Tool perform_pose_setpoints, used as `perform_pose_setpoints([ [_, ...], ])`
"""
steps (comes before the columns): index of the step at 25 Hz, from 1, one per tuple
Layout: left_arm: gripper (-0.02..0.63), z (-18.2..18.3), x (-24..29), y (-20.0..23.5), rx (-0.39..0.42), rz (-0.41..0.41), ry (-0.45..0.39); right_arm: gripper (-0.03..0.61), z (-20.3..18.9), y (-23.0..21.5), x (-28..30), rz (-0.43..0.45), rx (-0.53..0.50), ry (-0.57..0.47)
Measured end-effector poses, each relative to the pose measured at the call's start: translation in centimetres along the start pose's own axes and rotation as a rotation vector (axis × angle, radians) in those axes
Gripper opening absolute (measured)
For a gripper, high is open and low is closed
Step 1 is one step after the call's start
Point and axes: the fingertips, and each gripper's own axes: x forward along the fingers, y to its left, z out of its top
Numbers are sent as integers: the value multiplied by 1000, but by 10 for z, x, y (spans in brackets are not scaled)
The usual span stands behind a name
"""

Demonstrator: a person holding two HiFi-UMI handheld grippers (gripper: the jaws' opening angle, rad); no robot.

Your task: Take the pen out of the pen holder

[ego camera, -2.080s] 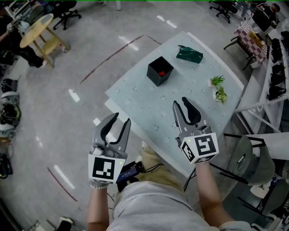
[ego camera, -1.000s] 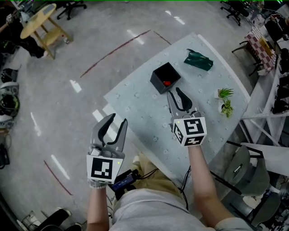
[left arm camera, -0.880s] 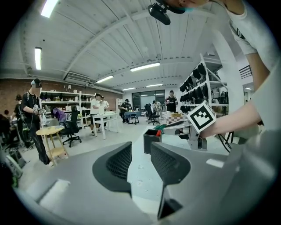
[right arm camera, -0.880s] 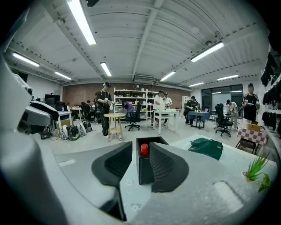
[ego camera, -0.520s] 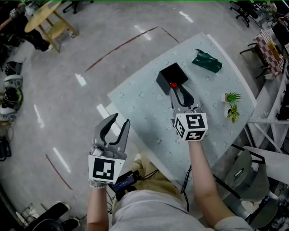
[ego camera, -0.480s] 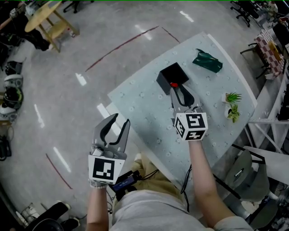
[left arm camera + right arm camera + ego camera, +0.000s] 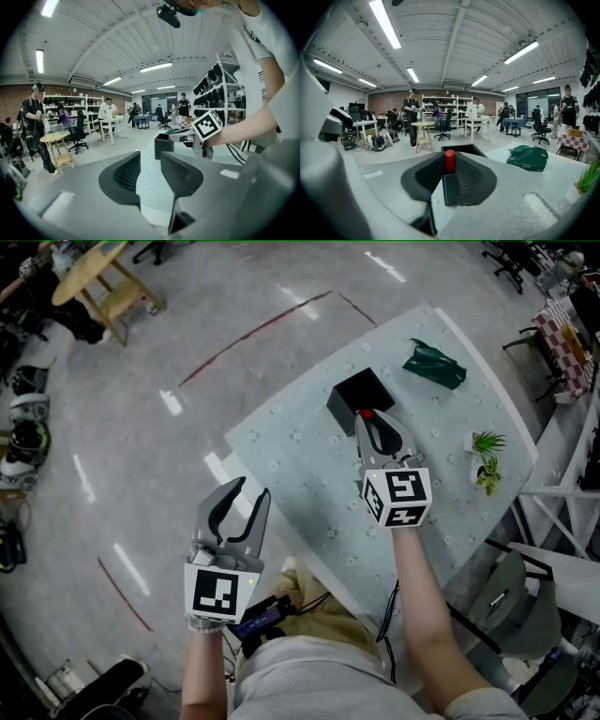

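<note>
A black square pen holder (image 7: 349, 393) stands on the pale table (image 7: 300, 456), also seen in the right gripper view (image 7: 465, 148) and far off in the left gripper view (image 7: 163, 145). A pen with a red cap (image 7: 365, 413) sticks up from its near edge. My right gripper (image 7: 368, 420) reaches to the holder. Its jaws are closing, and the red cap (image 7: 449, 159) sits between the fingertips, touched on both sides. My left gripper (image 7: 249, 491) hangs off the table's near-left corner over the floor, open and empty (image 7: 150, 161).
A crumpled green bag (image 7: 433, 367) lies at the table's far right (image 7: 528, 157). Two small potted plants (image 7: 485, 457) stand near the right edge. A grey chair (image 7: 525, 587) sits right of the table. People, desks and a wooden stool (image 7: 94, 282) fill the room beyond.
My right gripper moved forward and down to the holder, and its jaws narrowed around the red pen cap. The left gripper stayed where it was.
</note>
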Motion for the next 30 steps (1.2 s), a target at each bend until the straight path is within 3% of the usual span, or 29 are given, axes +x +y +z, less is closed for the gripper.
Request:
perform_pose_setpoints([
  [20,124,31,-15,-12,47,-35,-89,64,72,1,-49,-54,-40,-175],
  [30,80,52,-34,-25,72,-52,-155,64,109,13,-102,-86,-39,-253],
])
